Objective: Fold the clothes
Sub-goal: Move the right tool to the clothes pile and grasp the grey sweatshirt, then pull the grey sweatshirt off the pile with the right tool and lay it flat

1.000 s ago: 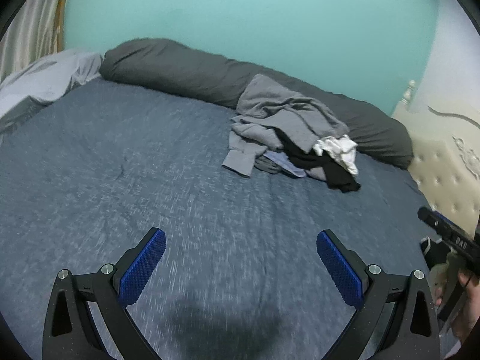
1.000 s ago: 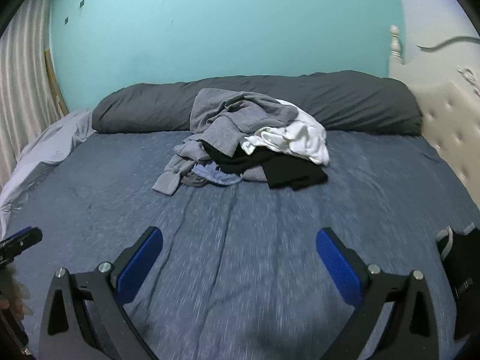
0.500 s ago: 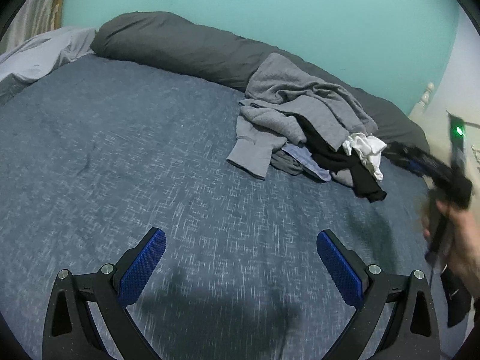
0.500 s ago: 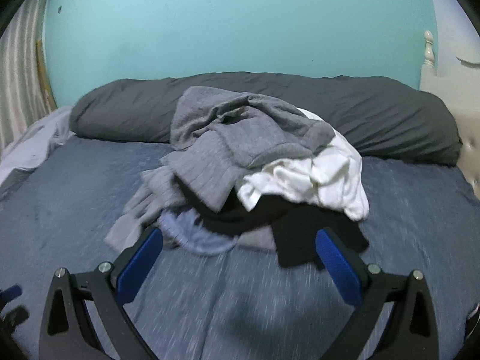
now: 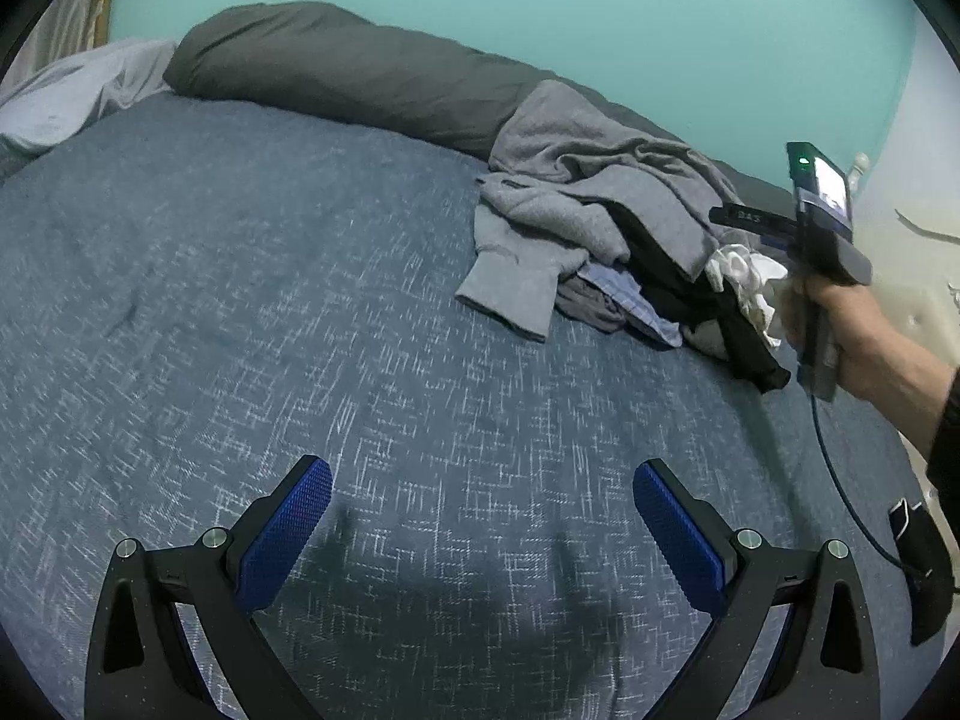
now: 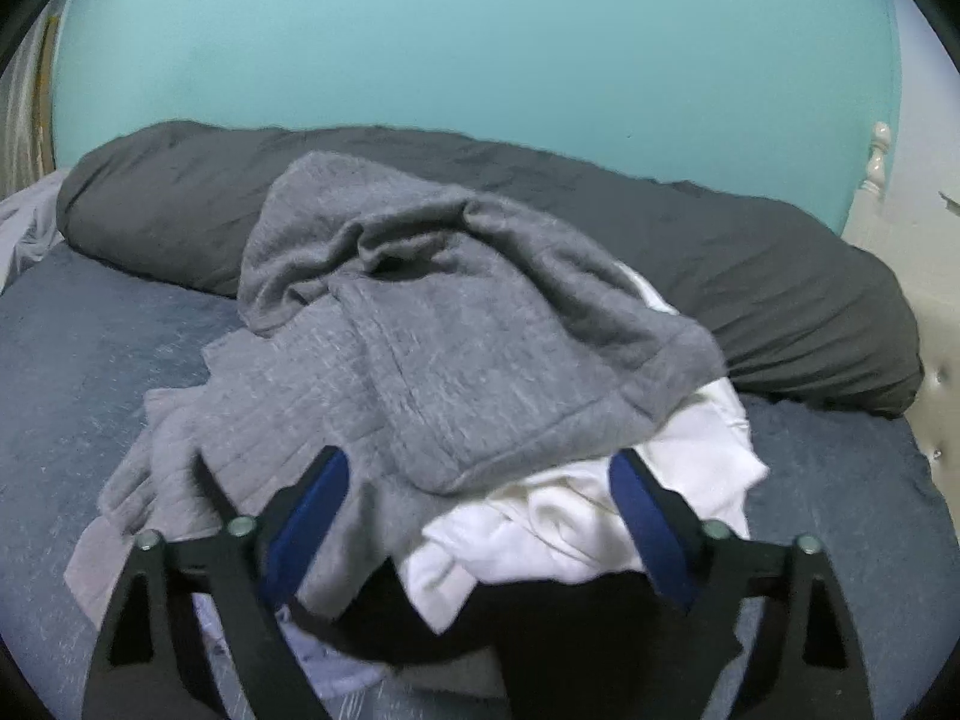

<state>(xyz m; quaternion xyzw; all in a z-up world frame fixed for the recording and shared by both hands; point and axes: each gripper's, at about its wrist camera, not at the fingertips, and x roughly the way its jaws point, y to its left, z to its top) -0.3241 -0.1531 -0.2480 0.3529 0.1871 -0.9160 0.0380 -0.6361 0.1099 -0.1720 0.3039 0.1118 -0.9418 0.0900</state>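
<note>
A pile of clothes lies on the blue bed against a long dark grey bolster. On top is a grey sweatshirt, with a white garment and black garment under it. The pile also shows in the left wrist view. My right gripper is open, its fingers over the near edge of the pile, holding nothing. In the left wrist view it is seen from the side. My left gripper is open and empty above bare bedspread, left of the pile.
A teal wall stands behind the bed. A cream padded headboard is at the right. A light grey sheet is bunched at the far left. A black object lies at the bed's right edge.
My right gripper has moved forward to the pile, which now fills its view. My left gripper has moved forward a little over the bedspread. Both stay open.
</note>
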